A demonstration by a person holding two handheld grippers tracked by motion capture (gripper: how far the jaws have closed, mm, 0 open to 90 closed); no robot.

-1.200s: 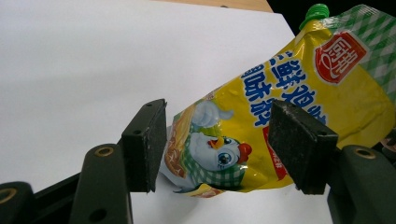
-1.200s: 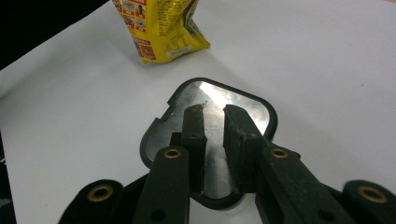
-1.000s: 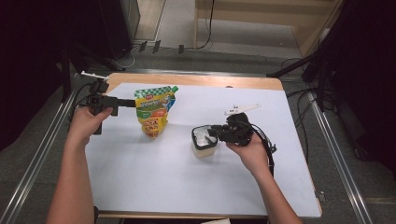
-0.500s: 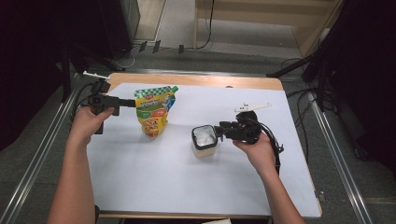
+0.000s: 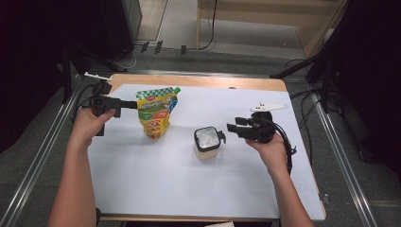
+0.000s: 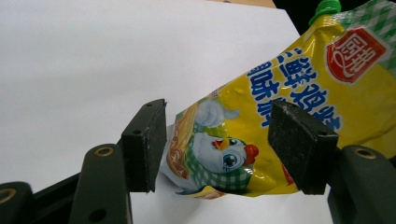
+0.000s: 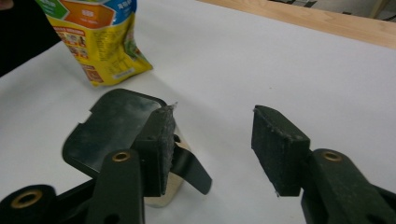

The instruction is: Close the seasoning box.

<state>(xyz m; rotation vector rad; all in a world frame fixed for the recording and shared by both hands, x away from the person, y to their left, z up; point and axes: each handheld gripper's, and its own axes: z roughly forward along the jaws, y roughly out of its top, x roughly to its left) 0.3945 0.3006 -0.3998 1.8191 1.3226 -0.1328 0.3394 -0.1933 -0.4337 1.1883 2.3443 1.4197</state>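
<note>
The pouch [image 5: 155, 112] is yellow with a green-and-white check band along its top, a green cap, a red badge, blue lettering, and a cartoon chick with a red beak wearing a green check scarf. The jar [image 5: 206, 143] has a black lid with a black flap over a pale cream body, and both tools, left [image 6: 224, 149] and right [image 7: 212, 149], are black with brass-coloured rivets. The bench [image 5: 189, 189] is covered in plain white, with a light wood edge at the far side.

High overhead; two close tool-mounted views, shared pouch [image 5: 156, 111].
</note>
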